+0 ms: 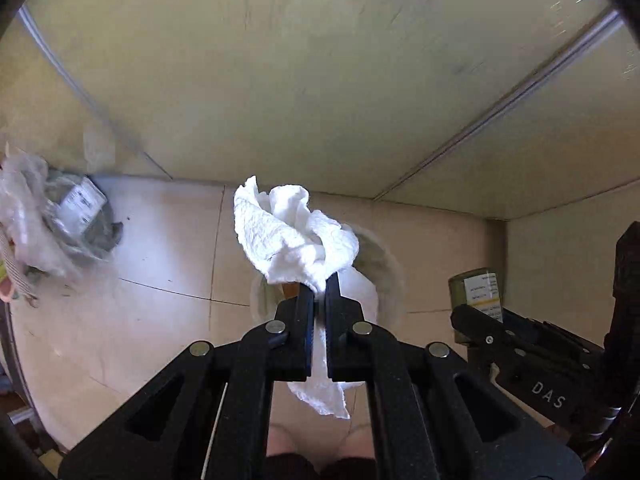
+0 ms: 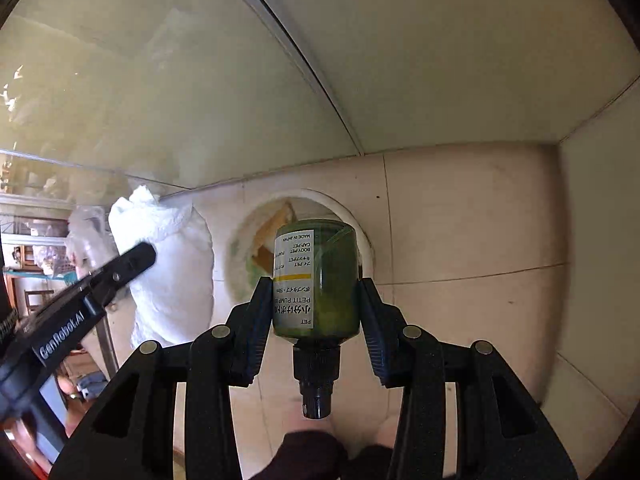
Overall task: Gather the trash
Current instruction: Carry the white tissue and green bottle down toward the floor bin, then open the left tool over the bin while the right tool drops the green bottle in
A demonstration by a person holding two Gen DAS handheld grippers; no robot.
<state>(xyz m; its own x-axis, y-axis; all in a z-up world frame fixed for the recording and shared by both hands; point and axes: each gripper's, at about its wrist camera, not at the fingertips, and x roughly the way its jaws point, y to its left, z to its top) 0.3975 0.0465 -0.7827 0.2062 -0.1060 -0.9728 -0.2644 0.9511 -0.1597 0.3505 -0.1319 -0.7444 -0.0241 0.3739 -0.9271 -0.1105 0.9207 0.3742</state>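
My left gripper (image 1: 319, 286) is shut on a crumpled white paper towel (image 1: 292, 236), held above a round white bin (image 1: 390, 276) on the tiled floor. The towel (image 2: 168, 264) and left gripper also show at the left of the right wrist view. My right gripper (image 2: 316, 292) is shut on a small green pump bottle (image 2: 320, 280) with a white label, held with its black pump pointing back toward the camera, over the bin (image 2: 340, 208) that holds yellowish scraps. The bottle (image 1: 476, 292) shows at the right of the left wrist view.
A heap of plastic wrap and a labelled packet (image 1: 68, 220) lies on the floor at left. Pale cabinet panels (image 1: 300, 80) rise behind the bin, with a wall corner (image 2: 560, 144) at right. The person's knees (image 1: 320, 452) show below.
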